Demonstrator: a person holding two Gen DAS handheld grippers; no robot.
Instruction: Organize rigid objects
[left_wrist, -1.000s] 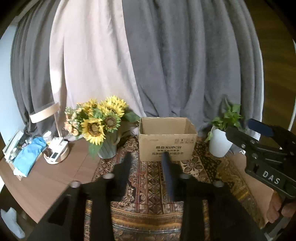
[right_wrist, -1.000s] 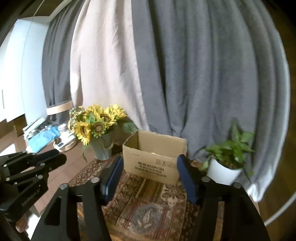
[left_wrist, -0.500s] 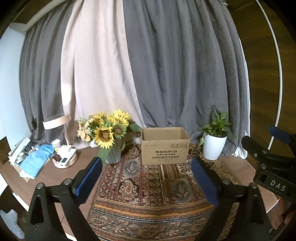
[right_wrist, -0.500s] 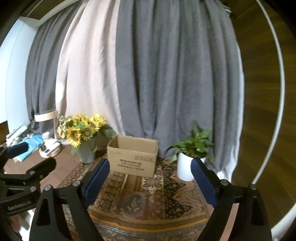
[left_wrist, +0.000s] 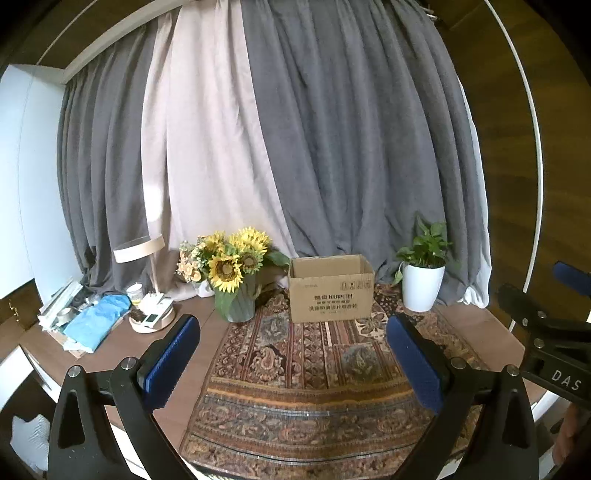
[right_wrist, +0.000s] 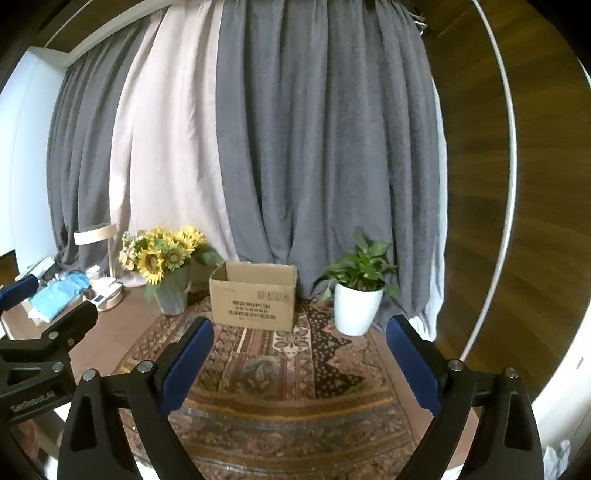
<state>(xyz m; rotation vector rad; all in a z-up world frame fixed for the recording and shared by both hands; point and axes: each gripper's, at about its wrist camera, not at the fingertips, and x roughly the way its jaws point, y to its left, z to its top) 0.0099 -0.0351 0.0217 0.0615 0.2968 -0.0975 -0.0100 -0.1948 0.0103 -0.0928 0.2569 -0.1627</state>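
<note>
Brown cardboard box (left_wrist: 330, 288), open-topped, sits at frame centre on the patterned rug (left_wrist: 314, 373), between the sunflower vase (left_wrist: 236, 291) at left and the white potted plant (left_wrist: 423, 286) at right. Left gripper (left_wrist: 291, 363): jaws have just been opening, now wide, nothing between them. Right gripper (right_wrist: 299, 365): likewise just opened wide, empty. Box lies well beyond both sets of fingers. Step judged: between picks, both tools free. Box contents not visible from this angle. Next move likely calls for locating a rigid item, possibly among the clutter at left (left_wrist: 110, 314).
</note>
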